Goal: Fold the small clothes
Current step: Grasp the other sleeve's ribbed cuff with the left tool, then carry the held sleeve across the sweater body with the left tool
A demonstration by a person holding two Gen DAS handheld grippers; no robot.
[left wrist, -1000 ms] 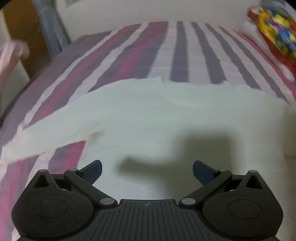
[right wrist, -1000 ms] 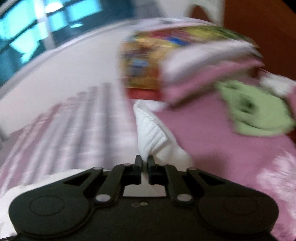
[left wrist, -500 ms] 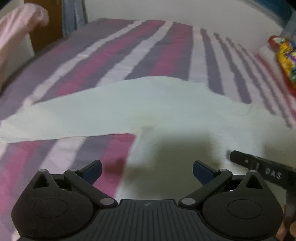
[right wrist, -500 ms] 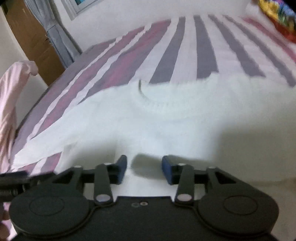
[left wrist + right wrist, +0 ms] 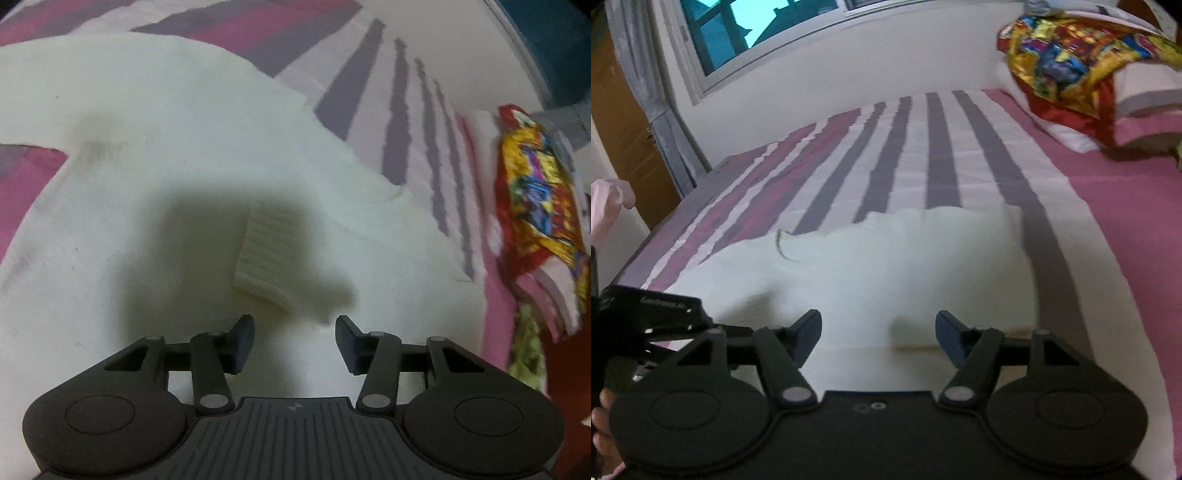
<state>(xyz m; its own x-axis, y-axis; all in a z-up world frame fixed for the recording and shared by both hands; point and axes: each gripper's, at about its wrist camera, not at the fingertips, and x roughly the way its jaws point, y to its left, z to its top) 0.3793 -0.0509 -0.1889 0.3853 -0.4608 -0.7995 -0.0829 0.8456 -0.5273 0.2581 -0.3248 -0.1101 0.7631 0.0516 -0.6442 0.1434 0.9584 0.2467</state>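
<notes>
The left gripper [image 5: 294,341], its jaws closing with nothing between them, hangs over the soft white knit sweater [image 5: 155,206], whose ribbed cuff [image 5: 271,251] lies at 12 o'clock on the striped bedsheet [image 5: 923,155], while the right gripper [image 5: 878,338] is opening, empty.

Both views are dim and grainy, with a soft indoor light from above. In the left wrist view the left tool [image 5: 294,341] throws a broad dark shadow across the white sweater [image 5: 155,177], covering its ribbed cuff [image 5: 269,254]. The bed [image 5: 916,155] stripes have jagged, smeared edges from motion blur, and the colourful cloth [image 5: 535,192] is badly smeared. The fisheye lens bends the bed's edges. The window [image 5: 746,26] glows blue-teal, without glare.
</notes>
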